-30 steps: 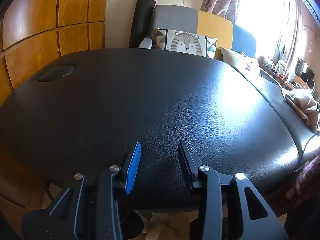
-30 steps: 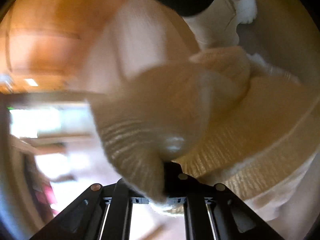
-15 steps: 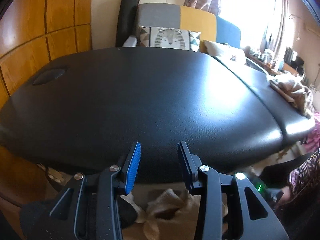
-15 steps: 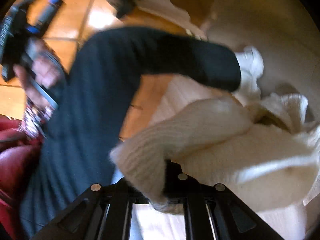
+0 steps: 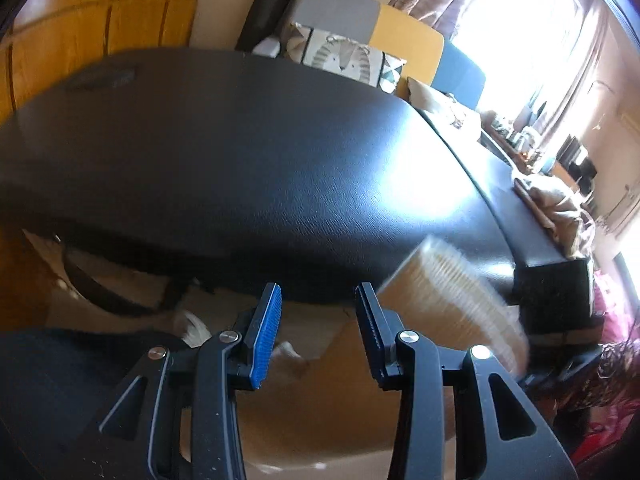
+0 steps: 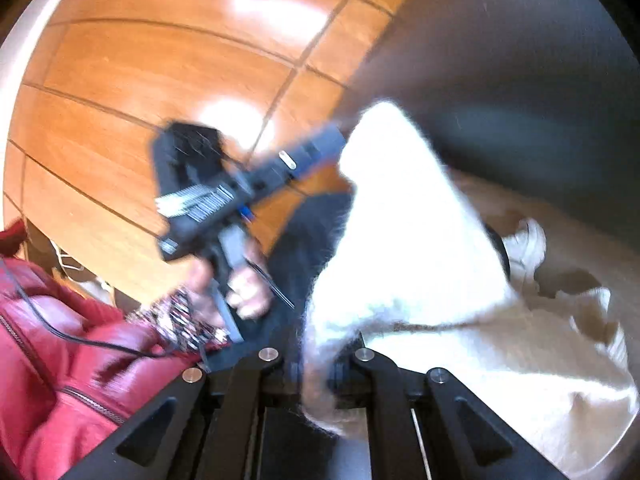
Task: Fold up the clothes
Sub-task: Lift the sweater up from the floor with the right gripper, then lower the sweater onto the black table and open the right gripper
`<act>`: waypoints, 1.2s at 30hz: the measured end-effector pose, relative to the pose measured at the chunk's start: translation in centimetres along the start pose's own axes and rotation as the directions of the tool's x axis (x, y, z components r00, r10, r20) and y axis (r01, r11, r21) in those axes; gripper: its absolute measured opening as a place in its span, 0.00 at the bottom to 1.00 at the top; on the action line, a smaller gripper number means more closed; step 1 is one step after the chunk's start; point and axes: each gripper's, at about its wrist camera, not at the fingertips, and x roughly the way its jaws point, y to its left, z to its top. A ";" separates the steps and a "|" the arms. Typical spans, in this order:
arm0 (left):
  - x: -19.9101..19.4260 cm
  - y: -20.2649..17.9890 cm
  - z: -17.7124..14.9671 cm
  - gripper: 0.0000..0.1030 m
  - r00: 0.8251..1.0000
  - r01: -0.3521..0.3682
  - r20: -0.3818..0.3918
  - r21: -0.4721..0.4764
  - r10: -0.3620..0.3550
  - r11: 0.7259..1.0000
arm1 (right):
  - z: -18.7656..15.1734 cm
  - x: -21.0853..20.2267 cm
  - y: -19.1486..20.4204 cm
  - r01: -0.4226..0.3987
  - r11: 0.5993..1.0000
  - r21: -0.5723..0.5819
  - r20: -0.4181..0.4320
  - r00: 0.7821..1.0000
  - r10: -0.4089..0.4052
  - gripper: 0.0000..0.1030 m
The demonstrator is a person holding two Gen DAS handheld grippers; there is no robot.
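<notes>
Hanging from the right gripper (image 6: pixel 318 364), a cream knitted sweater (image 6: pixel 404 248) is the garment in play: its ribbed fabric is pinched between the jaws, which are clamped tight on it, and the rest trails down to the right toward a heap of the same pale knit low in the right wrist view. In the left wrist view the same ribbed knit (image 5: pixel 452 300) shows as a blurred strip just right of the left gripper (image 5: pixel 318 328), in front of the near edge of the black padded table (image 5: pixel 280 160). The left gripper holds nothing; its blue-padded jaws stand apart with only floor between them, pointing down at the table's near edge. In the right wrist view it appears held in the person's hand (image 6: pixel 244 292), close beside the sweater.

Judging by this, the task is at its very start. The sweater is off the floor but not yet on the table, no fold has been made, and the tabletop in front is bare. Another crumpled tan garment (image 5: pixel 560 208) lies at the table's far right edge. Left to do: lay the sweater flat, spread it, fold it.
</notes>
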 end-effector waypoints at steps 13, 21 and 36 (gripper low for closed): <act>-6.1 -4.3 3.3 0.40 0.982 0.084 0.162 0.104 -0.100 0.991 | 9.3 -8.0 14.1 -0.145 0.948 -0.285 0.392 0.884 0.253 0.06; -10.3 -6.1 8.8 0.53 0.929 0.064 0.349 0.169 -0.121 0.984 | 22.6 -16.3 26.2 -0.032 0.871 -0.490 0.564 0.750 0.345 0.06; -5.9 -6.2 12.7 0.62 0.927 0.113 0.342 0.129 -0.151 0.985 | 33.6 -27.0 35.0 0.546 0.755 -0.363 0.862 0.505 0.049 0.09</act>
